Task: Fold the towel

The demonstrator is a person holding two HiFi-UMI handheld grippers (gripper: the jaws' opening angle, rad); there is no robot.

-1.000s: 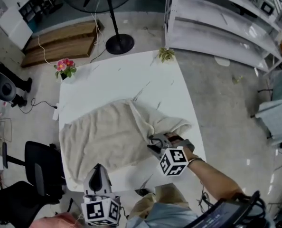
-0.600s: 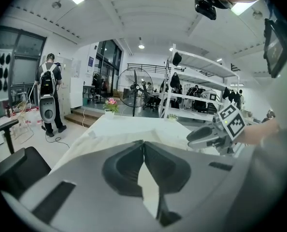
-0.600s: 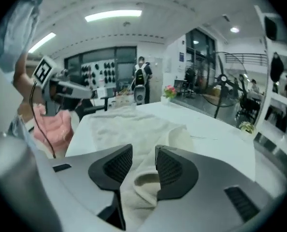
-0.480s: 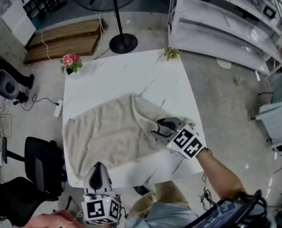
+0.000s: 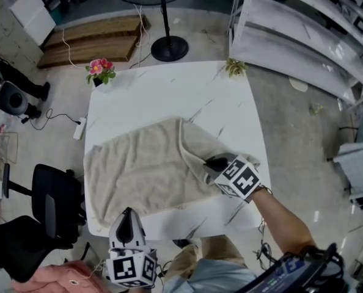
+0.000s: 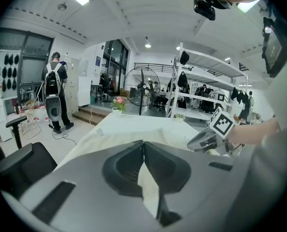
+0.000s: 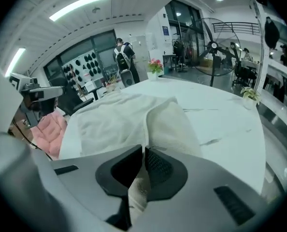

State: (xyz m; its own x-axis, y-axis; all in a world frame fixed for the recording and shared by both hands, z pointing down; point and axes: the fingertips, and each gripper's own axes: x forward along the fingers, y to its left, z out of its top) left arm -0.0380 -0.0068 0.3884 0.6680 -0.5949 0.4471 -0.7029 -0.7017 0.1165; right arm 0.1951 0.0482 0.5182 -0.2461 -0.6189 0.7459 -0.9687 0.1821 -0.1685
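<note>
A cream terry towel (image 5: 145, 170) lies spread over the near half of the white marble-patterned counter (image 5: 163, 93). Its 3 o'clock end is bunched and folded back on itself. The right gripper (image 5: 213, 163) sits at about 4 o'clock on the counter, over that raised fold. Its fingers have just been closing and now pinch a ridge of the towel between them. The left gripper (image 5: 126, 215) is at 7 o'clock, at the counter's near rim. Its fingers are clenched on the towel's near edge, with pale cloth showing between them.
</note>
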